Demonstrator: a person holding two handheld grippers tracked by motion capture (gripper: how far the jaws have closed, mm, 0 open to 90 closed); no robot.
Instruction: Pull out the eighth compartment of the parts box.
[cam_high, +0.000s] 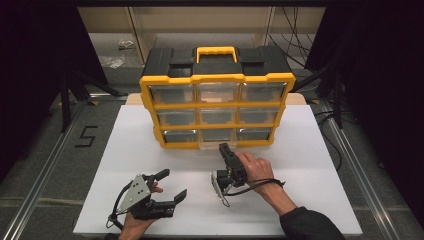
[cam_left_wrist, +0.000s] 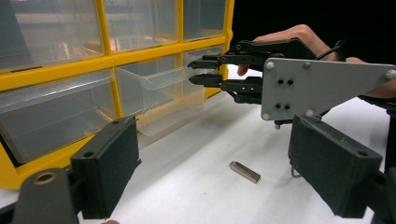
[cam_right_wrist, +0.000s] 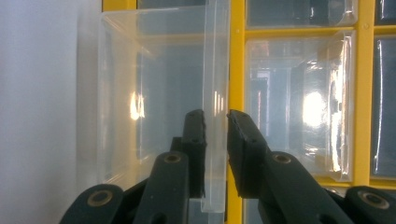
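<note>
Tongs on the right hand (cam_high: 226, 148) are clamping the front lip of the clear drawer (cam_left_wrist: 161, 95), which is sticking partway out of the bottom middle slot of the yellow organizer (cam_high: 217, 78). Left tongs (cam_high: 172, 184) are gaping wide, empty, above the white worktop (cam_high: 310, 150).

A single dark numeral 5 (cam_high: 87, 136) is marked on the grey floor (cam_high: 45, 165) to the left of the white table (cam_high: 125, 165), readable in the high view. Nothing else carries legible writing.
</note>
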